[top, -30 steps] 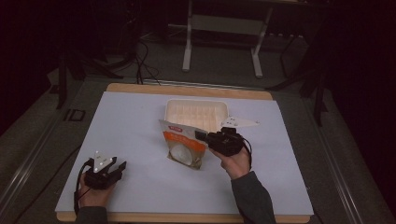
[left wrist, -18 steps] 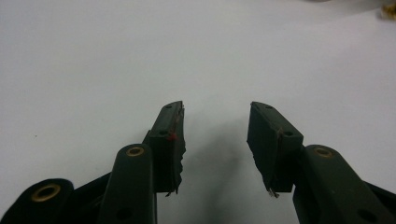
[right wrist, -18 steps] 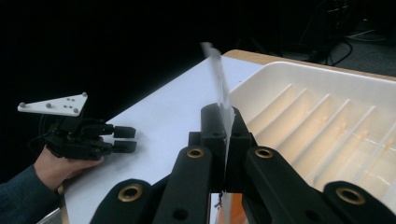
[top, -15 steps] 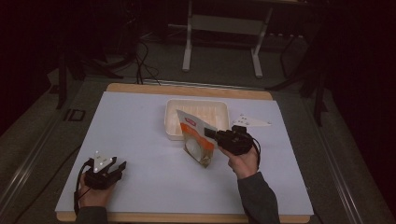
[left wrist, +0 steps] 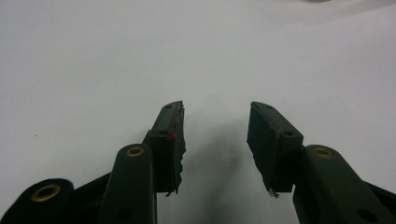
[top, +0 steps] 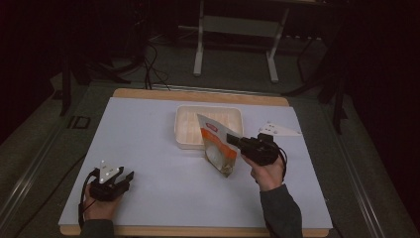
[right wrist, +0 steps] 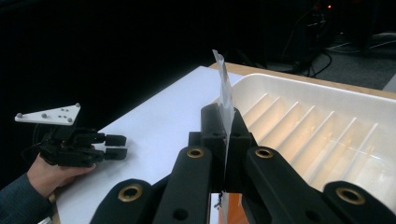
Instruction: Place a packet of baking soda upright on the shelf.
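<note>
An orange and white snack bag (top: 217,146) hangs above the table, in front of a shallow white ribbed tray (top: 184,130). My right gripper (top: 234,139) is shut on the bag's right edge. In the right gripper view the bag's thin edge (right wrist: 225,100) stands upright between the closed jaws, with the tray (right wrist: 327,140) just to the right. My left gripper (top: 128,177) rests near the table's front left corner, held by a hand. In the left gripper view its jaws (left wrist: 215,135) stand apart over bare white table with nothing between them.
The white table cover (top: 148,148) lies on a wooden board. The floor behind is dark, with a metal stand (top: 235,25) and cables. In the right gripper view the other hand and its gripper (right wrist: 79,144) show far left.
My right gripper has lifted the bag off the table and swung it upright, moving a little right. The left gripper has stayed put.
</note>
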A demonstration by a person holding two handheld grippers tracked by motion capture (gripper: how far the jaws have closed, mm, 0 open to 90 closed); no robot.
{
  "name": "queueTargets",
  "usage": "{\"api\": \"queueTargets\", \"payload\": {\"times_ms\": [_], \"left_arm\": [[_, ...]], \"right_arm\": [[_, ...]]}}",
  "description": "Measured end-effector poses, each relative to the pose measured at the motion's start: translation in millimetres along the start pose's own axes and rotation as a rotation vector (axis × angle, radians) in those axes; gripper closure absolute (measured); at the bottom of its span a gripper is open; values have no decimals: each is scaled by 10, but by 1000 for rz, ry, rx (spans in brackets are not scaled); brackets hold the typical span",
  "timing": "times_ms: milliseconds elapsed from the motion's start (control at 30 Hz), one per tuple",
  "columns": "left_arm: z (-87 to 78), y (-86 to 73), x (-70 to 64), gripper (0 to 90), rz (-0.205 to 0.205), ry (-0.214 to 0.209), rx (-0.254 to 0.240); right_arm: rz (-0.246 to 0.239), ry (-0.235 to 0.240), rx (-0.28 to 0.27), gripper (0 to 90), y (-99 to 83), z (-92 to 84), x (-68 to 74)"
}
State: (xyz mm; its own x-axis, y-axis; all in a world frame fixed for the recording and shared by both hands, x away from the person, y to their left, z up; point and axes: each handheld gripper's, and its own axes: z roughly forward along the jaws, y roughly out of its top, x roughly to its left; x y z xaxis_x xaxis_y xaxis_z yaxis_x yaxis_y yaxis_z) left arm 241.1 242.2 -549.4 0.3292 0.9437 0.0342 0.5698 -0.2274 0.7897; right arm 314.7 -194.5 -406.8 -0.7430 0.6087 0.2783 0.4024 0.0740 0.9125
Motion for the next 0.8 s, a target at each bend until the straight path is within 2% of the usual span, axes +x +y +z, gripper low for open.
{"api": "queueTargets", "payload": {"times_ms": [333, 800], "left_arm": [[-4, -4, 7, 553, -13, 0, -10], [-5, -4, 0, 549, -10, 4, -11]], "right_arm": [[2, -17, -18, 900, 29, -107, -29], [7, -50, -65, 900, 128, -264, -59]]}}
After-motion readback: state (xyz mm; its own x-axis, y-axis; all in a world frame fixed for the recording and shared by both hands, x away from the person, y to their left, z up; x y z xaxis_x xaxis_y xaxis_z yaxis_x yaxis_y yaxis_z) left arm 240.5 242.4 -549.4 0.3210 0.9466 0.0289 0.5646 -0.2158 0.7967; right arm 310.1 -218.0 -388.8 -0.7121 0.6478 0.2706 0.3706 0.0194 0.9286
